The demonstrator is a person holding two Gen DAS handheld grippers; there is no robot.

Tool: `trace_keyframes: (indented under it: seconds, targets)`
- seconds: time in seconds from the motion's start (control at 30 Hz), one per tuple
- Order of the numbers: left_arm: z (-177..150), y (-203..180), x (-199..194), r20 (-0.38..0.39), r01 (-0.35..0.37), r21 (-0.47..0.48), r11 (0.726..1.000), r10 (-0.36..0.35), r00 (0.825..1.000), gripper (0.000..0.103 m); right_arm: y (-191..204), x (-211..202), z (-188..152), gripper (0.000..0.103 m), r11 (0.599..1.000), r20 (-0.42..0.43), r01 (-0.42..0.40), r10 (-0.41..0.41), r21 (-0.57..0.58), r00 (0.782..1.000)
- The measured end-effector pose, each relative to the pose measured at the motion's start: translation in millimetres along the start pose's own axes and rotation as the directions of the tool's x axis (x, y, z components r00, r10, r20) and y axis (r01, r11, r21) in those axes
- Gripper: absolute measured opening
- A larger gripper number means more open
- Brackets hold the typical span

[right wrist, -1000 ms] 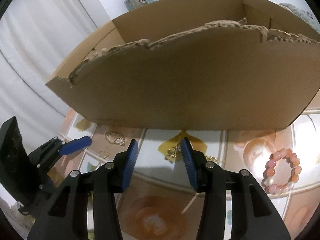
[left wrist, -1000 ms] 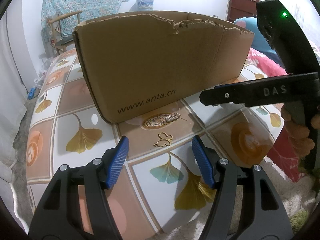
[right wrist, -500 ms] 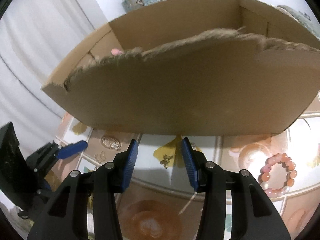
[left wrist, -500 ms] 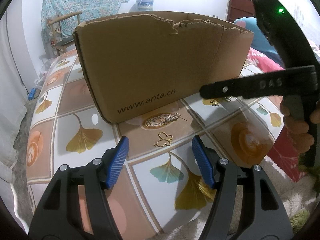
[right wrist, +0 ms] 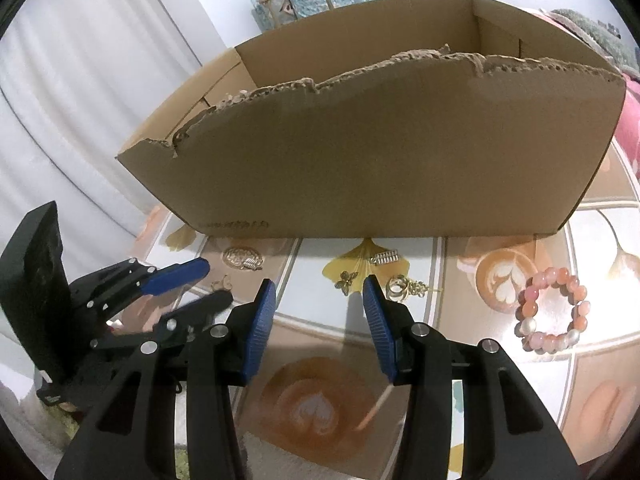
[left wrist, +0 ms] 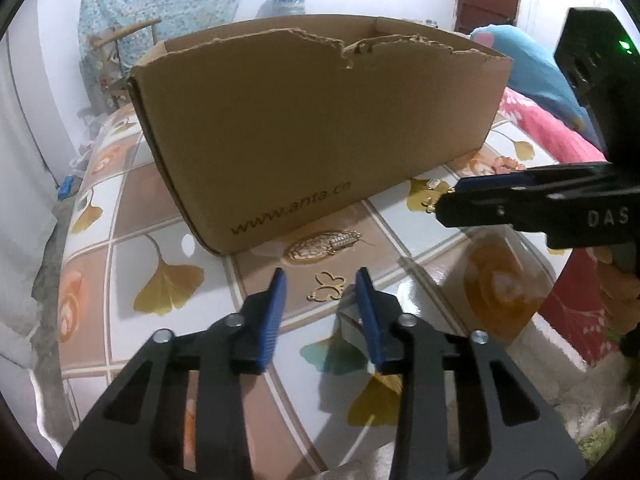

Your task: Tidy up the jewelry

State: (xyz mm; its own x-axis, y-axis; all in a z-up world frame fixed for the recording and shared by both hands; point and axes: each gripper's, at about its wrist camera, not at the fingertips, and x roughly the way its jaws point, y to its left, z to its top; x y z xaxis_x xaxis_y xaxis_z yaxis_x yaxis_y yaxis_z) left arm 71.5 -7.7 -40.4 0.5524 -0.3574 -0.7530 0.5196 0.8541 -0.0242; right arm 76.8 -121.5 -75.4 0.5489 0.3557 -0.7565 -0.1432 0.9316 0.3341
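A gold open-wire butterfly (left wrist: 326,286) lies on the tiled tabletop between the blue fingers of my left gripper (left wrist: 321,280). Its jaws are closing, and the pads stand just clear of the piece. Beyond it rests an oval gold brooch (left wrist: 324,243), close to the cardboard box (left wrist: 320,128). My right gripper (right wrist: 319,288) is open and holds nothing. A small gold butterfly (right wrist: 346,280) lies just past its tips, with gold rings (right wrist: 398,286) and a silver clip (right wrist: 385,258) nearby. A pink bead bracelet (right wrist: 552,312) sits to the right. The left gripper (right wrist: 212,284) shows at the lower left.
The box's torn front wall (right wrist: 380,152) stands directly behind the jewelry. In the left wrist view the right gripper (left wrist: 444,204) reaches in from the right, held by a hand (left wrist: 624,292). The table edge (left wrist: 552,312) drops away at the right toward red fabric.
The left gripper's jaws have narrowed around the gold wire butterfly. The right gripper has shifted slightly, so the rings and clip now show ahead of it.
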Motion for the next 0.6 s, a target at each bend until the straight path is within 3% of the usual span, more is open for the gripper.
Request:
trace_keyframes:
  seconds: [0.33,0.47,0.6]
  targets:
    - [2,-10,1,-0.03,-0.026,0.071,0.997,0.028,0.999,0.029,-3,2,-4,0.045,1.0,0.011,-0.014,0.014,0.01,1.0]
    - [3,-13,0,-0.036,-0.015,0.074,0.997,0.018,0.999,0.017,-7,-4,-7,0.045,1.0,0.017,-0.014,0.014,0.012,1.0]
    - [4,-18,1,-0.036,-0.025,0.077,0.997,0.027,0.999,0.014,-7,-7,-8,0.045,1.0,0.02,-0.01,0.01,0.014,1.0]
